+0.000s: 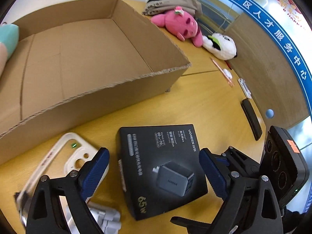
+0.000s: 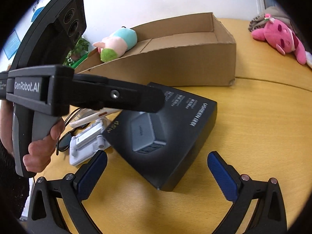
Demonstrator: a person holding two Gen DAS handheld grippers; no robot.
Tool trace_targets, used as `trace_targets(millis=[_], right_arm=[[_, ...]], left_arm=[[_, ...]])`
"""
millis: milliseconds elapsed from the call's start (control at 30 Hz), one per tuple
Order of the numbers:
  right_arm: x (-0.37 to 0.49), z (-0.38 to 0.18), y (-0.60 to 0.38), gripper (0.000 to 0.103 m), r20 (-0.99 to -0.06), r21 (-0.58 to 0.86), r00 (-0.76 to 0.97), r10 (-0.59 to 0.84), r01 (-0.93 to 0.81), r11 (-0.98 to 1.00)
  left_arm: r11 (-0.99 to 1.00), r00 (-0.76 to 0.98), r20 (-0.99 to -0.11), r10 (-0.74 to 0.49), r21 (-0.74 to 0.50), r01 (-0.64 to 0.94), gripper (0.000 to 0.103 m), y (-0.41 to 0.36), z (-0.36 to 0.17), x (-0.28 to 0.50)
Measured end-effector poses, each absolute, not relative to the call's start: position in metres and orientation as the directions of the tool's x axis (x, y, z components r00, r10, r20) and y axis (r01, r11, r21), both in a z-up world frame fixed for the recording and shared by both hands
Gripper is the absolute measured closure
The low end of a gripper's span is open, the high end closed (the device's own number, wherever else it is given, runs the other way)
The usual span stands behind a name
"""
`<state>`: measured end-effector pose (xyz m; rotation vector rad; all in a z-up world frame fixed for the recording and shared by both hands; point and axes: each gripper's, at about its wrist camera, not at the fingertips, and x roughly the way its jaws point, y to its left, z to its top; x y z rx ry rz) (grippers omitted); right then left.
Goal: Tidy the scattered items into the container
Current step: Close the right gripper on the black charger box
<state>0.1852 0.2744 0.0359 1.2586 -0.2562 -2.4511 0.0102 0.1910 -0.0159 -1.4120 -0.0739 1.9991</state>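
Note:
A black UGREEN charger box (image 1: pixel 161 167) lies flat on the yellow table (image 1: pixel 204 105), just in front of the open cardboard box (image 1: pixel 87 95). My left gripper (image 1: pixel 154 167) is open and straddles the charger box, one blue pad on each side and neither visibly pressing. In the right wrist view the left gripper (image 2: pixel 156 101) hangs over the charger box (image 2: pixel 175 136). My right gripper (image 2: pixel 156 167) is open with only the box's near corner between its fingers. A cream phone case (image 1: pixel 58 156), a white folding stand (image 2: pixel 87 142) and sunglasses (image 2: pixel 64 142) lie to the left.
A teal and pink plush (image 2: pixel 117 41) leans in the cardboard box's far corner. A pink plush (image 1: pixel 179 25), a white plush (image 1: pixel 220 44) and folded cloth (image 1: pixel 171 3) lie behind the box. A pink pen (image 1: pixel 222 72) and a black bar (image 1: pixel 251 119) rest near the table's right edge.

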Motion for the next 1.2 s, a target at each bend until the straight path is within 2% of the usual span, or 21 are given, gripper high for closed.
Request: trace_targets(millis=[33, 100, 200, 533, 733, 900, 1200], right_arm=[[0.185, 0.035, 0.275, 0.001, -0.744, 0.326, -0.533, -0.403, 0.237, -0.915], [0.184, 0.032, 0.277, 0.001, -0.752, 0.316, -0.532, -0.389, 0.227, -0.921], [0.184, 0.029, 0.276, 0.001, -0.755, 0.312, -0.525, -0.393, 0.238, -0.92], [0.187, 0.03, 0.271, 0.003, -0.75, 0.26, -0.552, -0.365, 0.26, -0.93], [0.196, 0.043, 0.273, 0.011, -0.731, 0.225, -0.598, -0.328, 0.242, -0.944], [0.202, 0.072, 0.265, 0.013, -0.697, 0.173, -0.652, -0.3, 0.253, -0.952], [0.196, 0.151, 0.223, 0.014, -0.568, 0.06, -0.753, -0.331, 0.364, -0.93]], left_arm=[[-0.763, -0.159, -0.816, 0.556, -0.425, -0.487, 0.015, 0.194, -0.02, 0.009], [-0.766, -0.131, -0.825, 0.55, -0.435, -0.474, 0.025, 0.196, -0.028, 0.007], [-0.748, -0.093, -0.811, 0.578, -0.48, -0.458, 0.026, 0.197, -0.034, 0.008], [-0.761, -0.114, -0.821, 0.56, -0.455, -0.461, 0.028, 0.198, -0.033, 0.014], [-0.764, -0.138, -0.819, 0.557, -0.439, -0.474, 0.038, 0.192, -0.021, 0.023], [-0.761, -0.211, -0.789, 0.577, -0.425, -0.491, 0.039, 0.182, 0.011, 0.029], [-0.785, -0.416, -0.692, 0.59, -0.37, -0.497, 0.039, 0.122, 0.104, 0.036]])
